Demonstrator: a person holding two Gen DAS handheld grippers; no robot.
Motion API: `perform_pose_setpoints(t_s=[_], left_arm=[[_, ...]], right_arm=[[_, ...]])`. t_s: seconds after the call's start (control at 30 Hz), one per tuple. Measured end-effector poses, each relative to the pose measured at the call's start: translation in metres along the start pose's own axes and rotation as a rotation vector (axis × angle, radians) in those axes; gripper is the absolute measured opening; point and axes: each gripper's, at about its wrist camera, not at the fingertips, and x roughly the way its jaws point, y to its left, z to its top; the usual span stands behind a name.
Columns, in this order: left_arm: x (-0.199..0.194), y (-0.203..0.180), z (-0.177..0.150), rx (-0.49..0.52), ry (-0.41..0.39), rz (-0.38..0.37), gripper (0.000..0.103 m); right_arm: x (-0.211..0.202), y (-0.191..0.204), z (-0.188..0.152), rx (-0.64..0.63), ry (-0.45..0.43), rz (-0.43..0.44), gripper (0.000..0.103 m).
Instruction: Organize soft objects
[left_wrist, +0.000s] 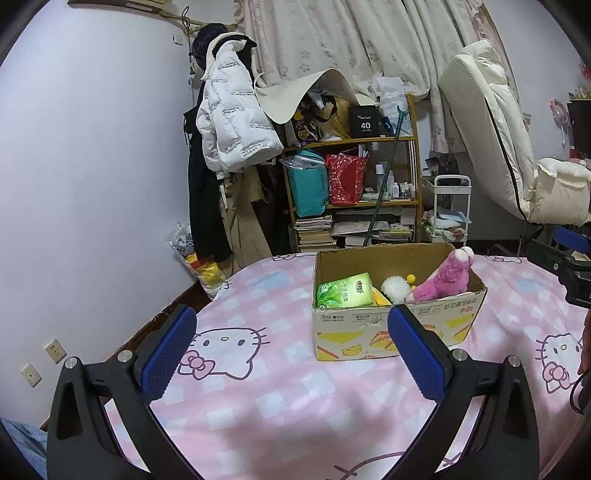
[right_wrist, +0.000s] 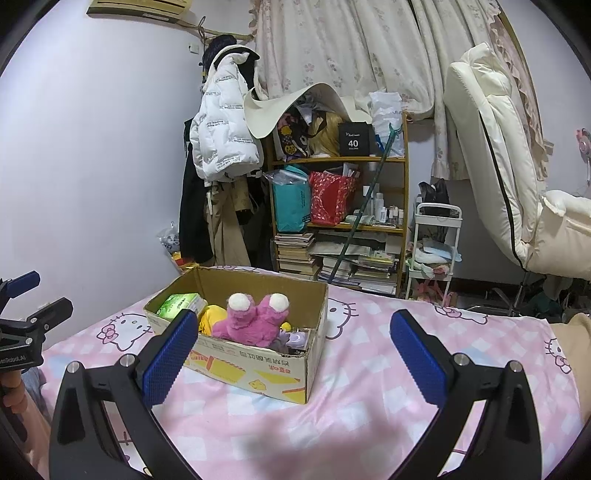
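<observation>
A cardboard box (left_wrist: 395, 332) stands on the pink Hello Kitty bed sheet (left_wrist: 280, 398). Inside it lie a green tissue pack (left_wrist: 345, 291), a white fluffy toy (left_wrist: 395, 289), something yellow, and a pink plush (left_wrist: 445, 277). My left gripper (left_wrist: 291, 350) is open and empty, above the sheet in front of the box. In the right wrist view the box (right_wrist: 258, 365) holds the pink plush (right_wrist: 255, 317), the tissue pack (right_wrist: 179, 304), a yellow soft item (right_wrist: 212, 317) and a purple item (right_wrist: 295, 338). My right gripper (right_wrist: 295, 354) is open and empty, near the box.
A wooden shelf (left_wrist: 354, 192) with bags and books, hanging coats (left_wrist: 229, 125), a white trolley (left_wrist: 450, 210) and a cream recliner (left_wrist: 517, 155) stand beyond the bed. The wall is on the left. The left gripper's body (right_wrist: 26, 328) shows in the right wrist view.
</observation>
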Motion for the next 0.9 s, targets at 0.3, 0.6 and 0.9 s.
perform_pose_setpoints(t_s=[0.3, 0.6, 0.9], left_arm=[[0.0014, 0.0028, -0.0007, 0.0, 0.006, -0.005, 0.102], [0.0015, 0.0032, -0.0014, 0.002, 0.011, -0.002, 0.102], [0.0029, 0.002, -0.0013, 0.007, 0.026, -0.002, 0.102]], right_arm=[[0.0015, -0.0028, 0.0006, 0.003, 0.005, 0.002, 0.103], [0.0017, -0.0038, 0.0004, 0.003, 0.005, 0.001, 0.103], [0.0021, -0.0033, -0.0004, 0.004, 0.006, 0.0, 0.103]])
